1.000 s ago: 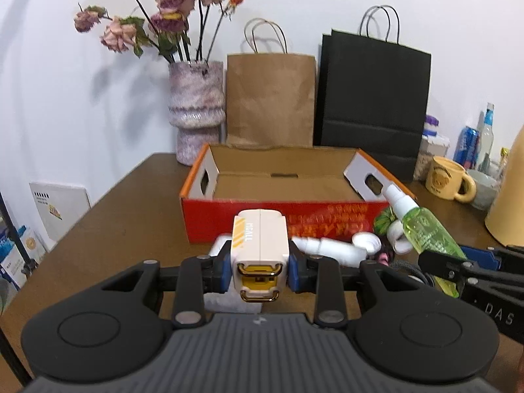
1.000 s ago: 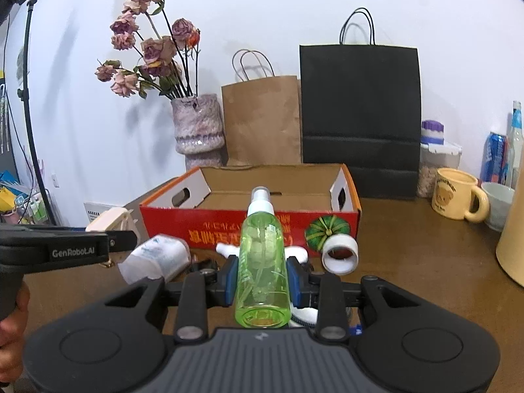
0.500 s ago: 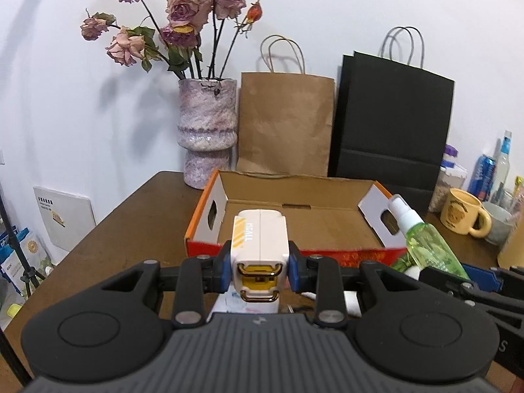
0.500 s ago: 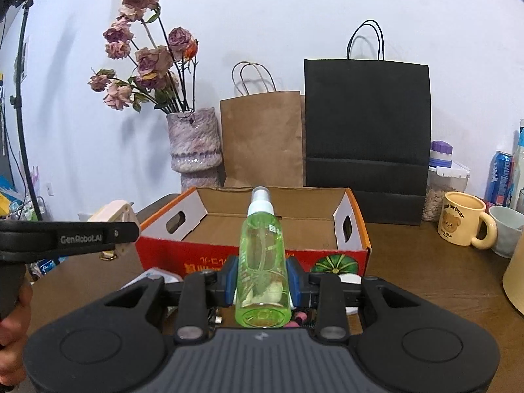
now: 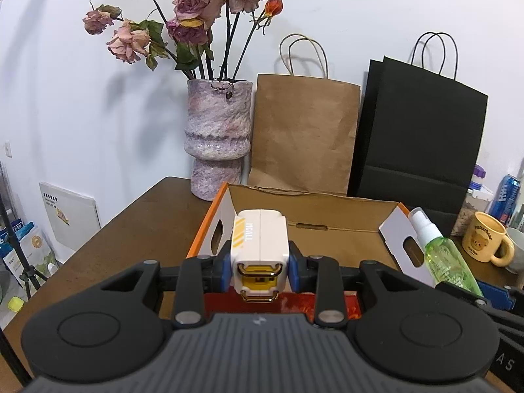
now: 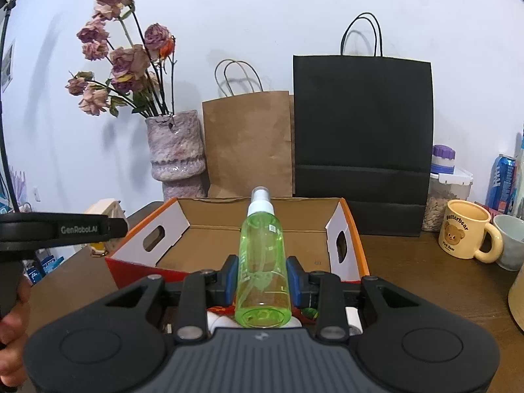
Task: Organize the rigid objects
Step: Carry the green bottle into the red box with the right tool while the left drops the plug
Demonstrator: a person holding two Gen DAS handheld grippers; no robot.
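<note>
1. The left tool is clamped on a white block-shaped gadget with yellow stripes and gold metal clips at its near end; the blue pads press its two sides.
2. Just ahead of and below this tool lies an open cardboard box, orange-red outside and plain brown inside. The gadget hangs over the box's near left corner.
3. To the right of the left tool, the green spray bottle shows, tilted, with its white nozzle pointing up and away.
4. The right tool is clamped on that same green spray bottle, gripping its clear green body by the sides, nozzle forward and base towards the camera.
5. The bottle sits above the near wall of the cardboard box, pointing across its bare interior.
6. Under the right tool, small white and green items lie on the brown surface, mostly hidden.
7. To the left of the right tool, the other black tool body reaches in, and part of a hand shows at the picture's edge.
8. Beyond the box stand a mottled vase of dried roses, a brown paper bag and a black paper bag, all against the white wall.
9. Far right of the right tool are a yellow bear mug, a jar and a blue can.
</note>
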